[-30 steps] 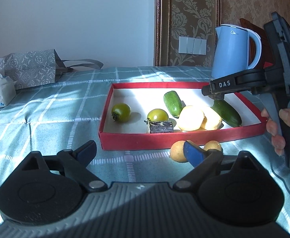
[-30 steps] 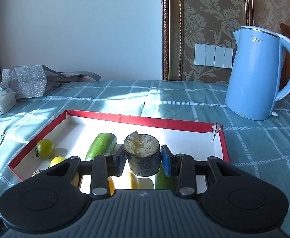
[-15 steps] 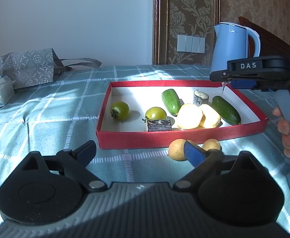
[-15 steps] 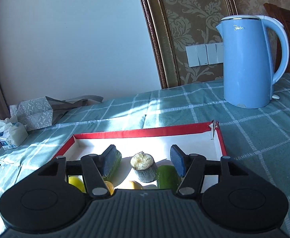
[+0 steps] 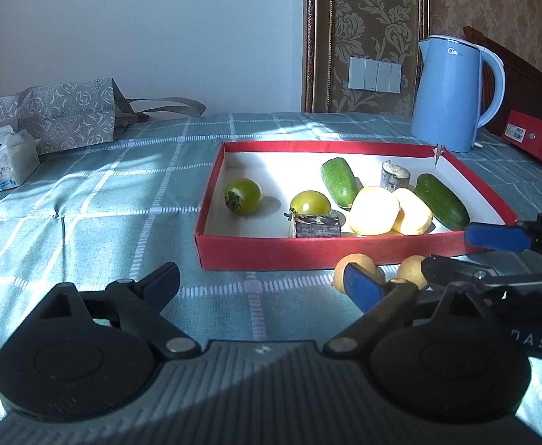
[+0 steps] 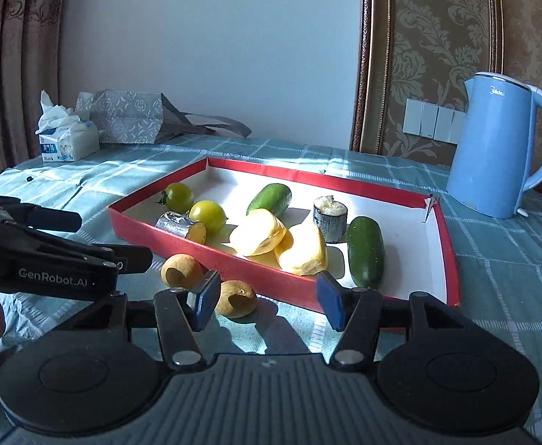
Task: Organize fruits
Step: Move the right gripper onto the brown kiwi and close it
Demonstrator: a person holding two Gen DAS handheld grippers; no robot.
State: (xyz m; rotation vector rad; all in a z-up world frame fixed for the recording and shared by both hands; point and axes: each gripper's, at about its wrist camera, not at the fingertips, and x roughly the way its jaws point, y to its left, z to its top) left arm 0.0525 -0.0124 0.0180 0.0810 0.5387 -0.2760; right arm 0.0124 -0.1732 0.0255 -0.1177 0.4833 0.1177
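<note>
Left gripper [image 5: 261,283] jaws spread wide and empty, right gripper [image 6: 267,298] jaws apart, just narrowing, gripping nothing, two brown round fruits [image 6: 181,271] on the checked counter [image 5: 122,200] just before the red tray [image 6: 450,259], tray wall between, cucumbers [image 6: 365,250], green tomatoes [image 6: 207,215] inside, blue kettle [image 6: 493,148] beyond

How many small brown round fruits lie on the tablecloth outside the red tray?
2: one brown fruit nearer the left gripper, the other brown fruit beside it, both just before the red tray's front wall. None looks hidden.
</note>
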